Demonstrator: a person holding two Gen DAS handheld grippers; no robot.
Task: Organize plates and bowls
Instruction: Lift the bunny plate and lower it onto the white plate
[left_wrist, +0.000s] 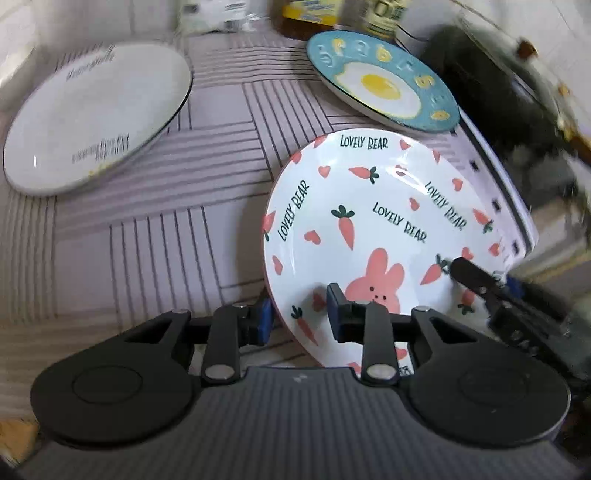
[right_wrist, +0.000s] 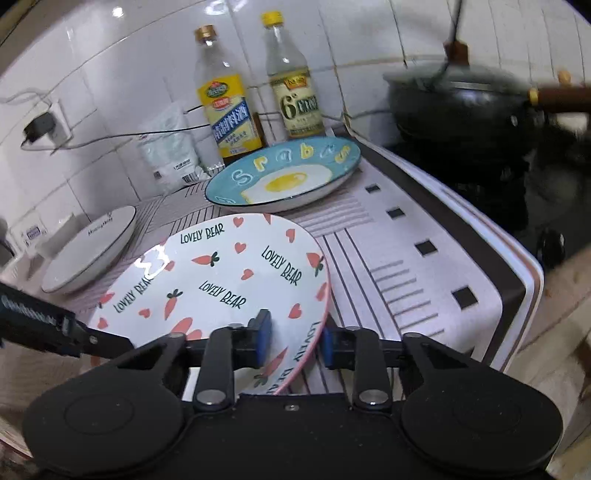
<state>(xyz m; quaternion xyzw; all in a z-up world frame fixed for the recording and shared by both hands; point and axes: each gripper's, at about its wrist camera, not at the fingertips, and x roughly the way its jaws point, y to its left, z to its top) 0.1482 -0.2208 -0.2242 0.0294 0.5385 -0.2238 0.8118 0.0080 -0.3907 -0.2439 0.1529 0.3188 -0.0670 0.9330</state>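
**Two grippers closed on one plate's rim**

Both the left gripper (left_wrist: 299, 321) and right gripper (right_wrist: 295, 341) were narrowed onto opposite rims of the rabbit plate (left_wrist: 369, 221), resting on the patterned cloth (left_wrist: 147, 240). Lifting level, then stacking it on the egg plate (right_wrist: 288, 177) or white plate (left_wrist: 99, 114), was judged next.

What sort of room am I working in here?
Most likely a home kitchen counter: a black wok on a stove, two sauce bottles against a tiled wall, and plates laid out.
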